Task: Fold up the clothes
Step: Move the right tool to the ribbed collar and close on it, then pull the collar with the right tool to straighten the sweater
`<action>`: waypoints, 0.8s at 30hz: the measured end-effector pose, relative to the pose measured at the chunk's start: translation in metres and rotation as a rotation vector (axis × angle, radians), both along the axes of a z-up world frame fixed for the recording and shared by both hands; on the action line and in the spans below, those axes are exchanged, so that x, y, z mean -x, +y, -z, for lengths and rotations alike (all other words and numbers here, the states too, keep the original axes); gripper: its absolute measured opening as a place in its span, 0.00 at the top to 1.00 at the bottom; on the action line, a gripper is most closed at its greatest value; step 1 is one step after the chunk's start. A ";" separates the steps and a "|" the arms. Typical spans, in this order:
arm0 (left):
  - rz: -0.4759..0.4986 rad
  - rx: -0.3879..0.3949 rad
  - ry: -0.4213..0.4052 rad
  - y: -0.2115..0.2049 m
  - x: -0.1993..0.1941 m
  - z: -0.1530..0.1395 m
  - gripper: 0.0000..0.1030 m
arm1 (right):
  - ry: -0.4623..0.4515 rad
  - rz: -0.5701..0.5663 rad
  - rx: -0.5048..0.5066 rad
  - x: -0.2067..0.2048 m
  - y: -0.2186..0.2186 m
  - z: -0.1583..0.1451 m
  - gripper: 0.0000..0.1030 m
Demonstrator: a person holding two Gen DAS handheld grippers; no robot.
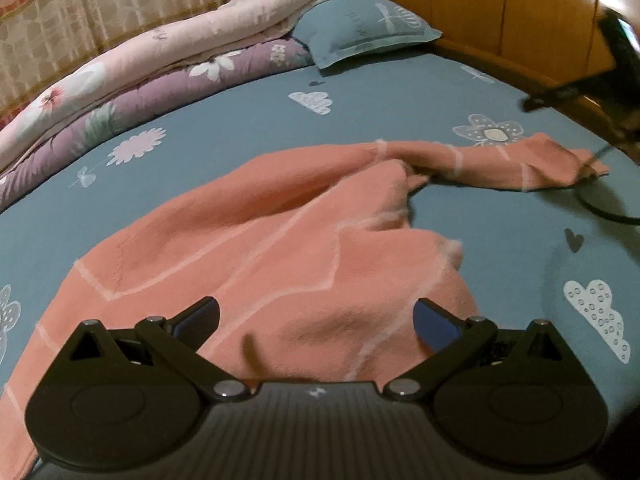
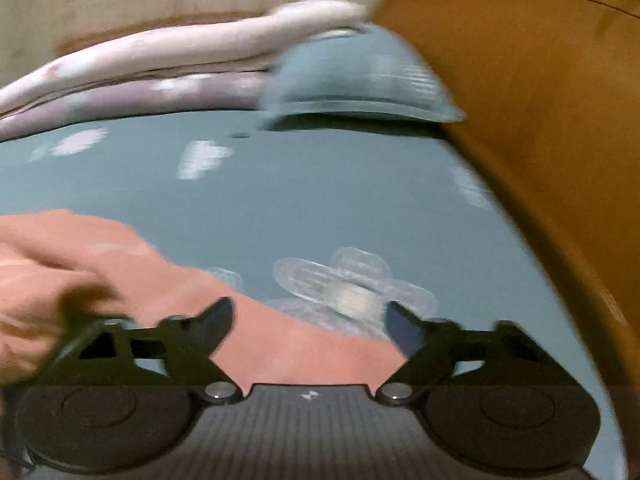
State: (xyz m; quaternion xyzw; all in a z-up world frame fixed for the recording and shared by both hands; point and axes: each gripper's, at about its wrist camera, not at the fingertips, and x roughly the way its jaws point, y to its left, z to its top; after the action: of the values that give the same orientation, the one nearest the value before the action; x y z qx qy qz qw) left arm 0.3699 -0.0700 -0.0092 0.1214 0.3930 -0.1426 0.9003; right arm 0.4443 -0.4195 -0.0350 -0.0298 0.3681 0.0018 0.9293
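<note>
A salmon-pink garment (image 1: 304, 240) with thin pale lines lies crumpled on the blue patterned bedsheet (image 1: 248, 120). One long part of it stretches to the right, ending at a tip (image 1: 576, 156). My left gripper (image 1: 316, 320) hovers over the near part of the garment, open, with nothing pinched between its fingers. In the blurred right wrist view the garment (image 2: 280, 344) runs under my right gripper (image 2: 310, 324), whose fingers stand apart and press on nothing. A dark blurred shape (image 1: 612, 92), likely the right gripper, hangs just above the stretched tip.
Folded pink and purple quilts (image 1: 132, 92) are stacked along the far left of the bed. A blue pillow (image 1: 368, 28) lies at the head. The wooden headboard (image 1: 500, 8) bounds the right side. A black cable (image 1: 600, 208) loops on the sheet near the garment's tip.
</note>
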 end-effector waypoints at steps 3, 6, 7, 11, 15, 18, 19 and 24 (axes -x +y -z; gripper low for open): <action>-0.048 -0.007 0.005 0.009 0.002 0.002 0.01 | 0.015 -0.148 -0.050 -0.049 0.040 0.008 0.44; -0.095 -0.016 0.006 0.021 0.003 0.002 0.01 | 0.029 -0.290 -0.091 -0.094 0.088 0.009 0.56; -0.111 -0.019 0.006 0.025 0.003 0.003 0.01 | 0.033 -0.333 -0.099 -0.107 0.103 0.009 0.58; -0.172 -0.024 0.012 0.042 0.007 0.003 0.01 | 0.055 -0.451 -0.125 -0.159 0.162 0.016 0.62; -0.210 -0.022 0.028 0.053 0.006 0.008 0.01 | 0.109 -0.558 -0.173 -0.180 0.208 0.028 0.86; -0.223 -0.013 0.039 0.058 0.004 0.013 0.01 | 0.135 -0.651 -0.179 -0.174 0.232 0.039 0.87; -0.222 -0.007 0.044 0.059 0.003 0.014 0.01 | 0.151 -0.670 -0.169 -0.170 0.238 0.045 0.87; -0.211 0.014 0.062 0.064 -0.007 0.023 0.01 | 0.240 -0.708 -0.109 -0.137 0.253 0.071 0.87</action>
State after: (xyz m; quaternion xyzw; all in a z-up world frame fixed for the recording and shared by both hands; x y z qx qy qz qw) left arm 0.3766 -0.0060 -0.0322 0.0686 0.4303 -0.0537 0.8985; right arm 0.5810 -0.1661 -0.1059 -0.1054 0.4408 0.3462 0.8214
